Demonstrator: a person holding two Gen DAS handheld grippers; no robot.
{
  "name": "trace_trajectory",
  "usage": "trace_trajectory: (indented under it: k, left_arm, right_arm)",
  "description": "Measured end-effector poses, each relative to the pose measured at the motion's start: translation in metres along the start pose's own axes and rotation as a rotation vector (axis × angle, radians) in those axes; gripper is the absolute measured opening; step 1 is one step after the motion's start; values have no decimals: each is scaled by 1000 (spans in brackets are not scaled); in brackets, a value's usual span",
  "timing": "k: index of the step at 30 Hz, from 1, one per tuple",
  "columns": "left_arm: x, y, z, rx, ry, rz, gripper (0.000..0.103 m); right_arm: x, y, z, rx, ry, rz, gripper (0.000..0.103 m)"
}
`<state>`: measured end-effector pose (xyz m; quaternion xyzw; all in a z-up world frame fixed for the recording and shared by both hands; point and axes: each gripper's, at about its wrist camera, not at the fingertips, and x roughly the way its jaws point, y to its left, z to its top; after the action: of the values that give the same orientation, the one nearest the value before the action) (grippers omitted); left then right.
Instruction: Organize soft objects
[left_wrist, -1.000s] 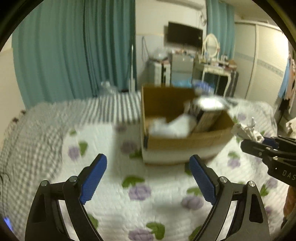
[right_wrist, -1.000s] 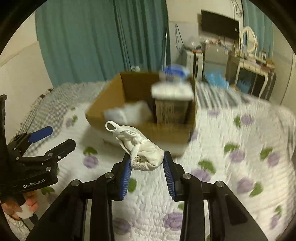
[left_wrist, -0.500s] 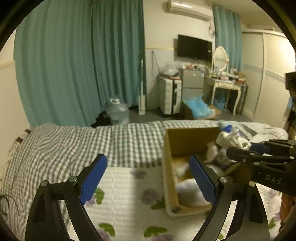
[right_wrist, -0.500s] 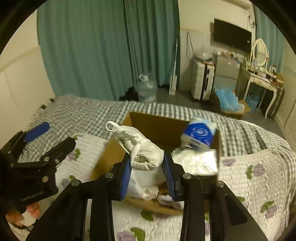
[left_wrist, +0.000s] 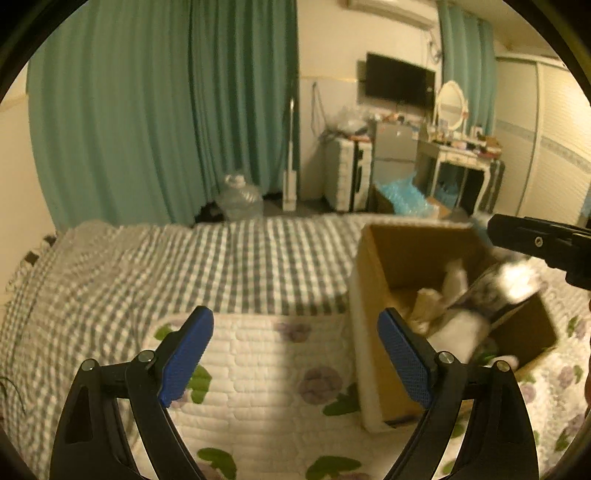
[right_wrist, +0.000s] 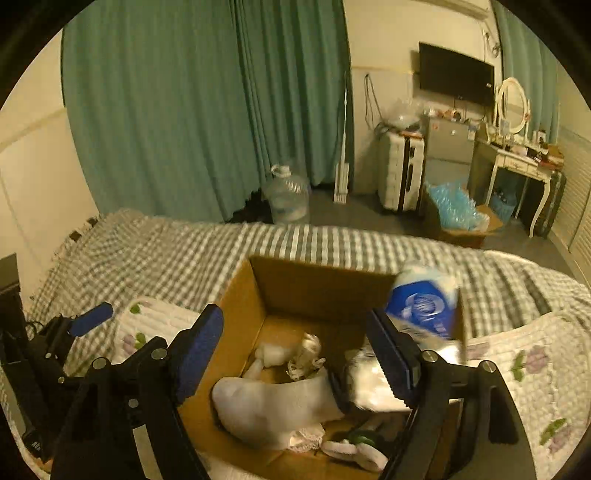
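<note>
A: What was nearest the right-wrist camera?

B: The right gripper (right_wrist: 295, 350), its blue-padded fingers spread wide with nothing between them, hung over the open cardboard box (right_wrist: 295, 280).

A: And the soft things?

B: They lay inside the box. A white sock (right_wrist: 273, 402) sat at the near side on the box floor, a small crumpled white item (right_wrist: 306, 354) just beyond it, and a blurred white bundle (right_wrist: 369, 384) to the right. A blue-and-white tissue pack (right_wrist: 421, 306) stood tilted at the right wall, reaching above the rim.

A: The other tool?

B: The left gripper (left_wrist: 295, 354) was also parted wide and empty, held over the floral quilt (left_wrist: 258, 369), with the box just to its right. From the right-wrist view it showed low on the left, beside the box.

A: Farther off?

B: The quilt gave way to a grey checked blanket (right_wrist: 184, 251) across the bed. Beyond the bed stood a clear water jug (right_wrist: 288, 199) before teal curtains (right_wrist: 203, 103), then a white suitcase (right_wrist: 400, 177), a dressing table (right_wrist: 517, 162) with an oval mirror, and a wall-mounted television (right_wrist: 456, 79).
</note>
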<state>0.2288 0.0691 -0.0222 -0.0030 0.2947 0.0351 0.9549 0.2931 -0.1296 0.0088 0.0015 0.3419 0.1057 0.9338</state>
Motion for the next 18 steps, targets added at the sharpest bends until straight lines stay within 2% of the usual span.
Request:
trace_trajectory:
  k: [5,7,9,10,11,12,15,18]
  left_arm:
    - [-72,-20,25,37,-123,-11,92]
    - [-119,-31,39,46,-207,-22,92]
    - [-163,-41,49,52,-284,-32,92]
    - [-180,-45,51,54,-313,-37,94]
    - [-198,-49,54,54,-342,-39,98]
    - [-222,-53,55,53,-381,-41,98]
    - [-266,-59,51,51,-462,-28,100]
    - [-288,-58,42,44,-492,-28,101]
  right_arm:
    - [-84,-1,18,-36,-98,-62,80]
    - [-131,0,23,-56,-160,-86,80]
    - [-174,1,26,-65,-225,-104,85]
    - [-201,2,26,-68,-270,-114,92]
    - [-220,3,25,-70,-300,-121,101]
    - [-239,4,23,-76,-324,-129,103]
    - [-287,11,11,-116,-397,-159,103]
    - [-315,12,-9,-129,-449,-191,103]
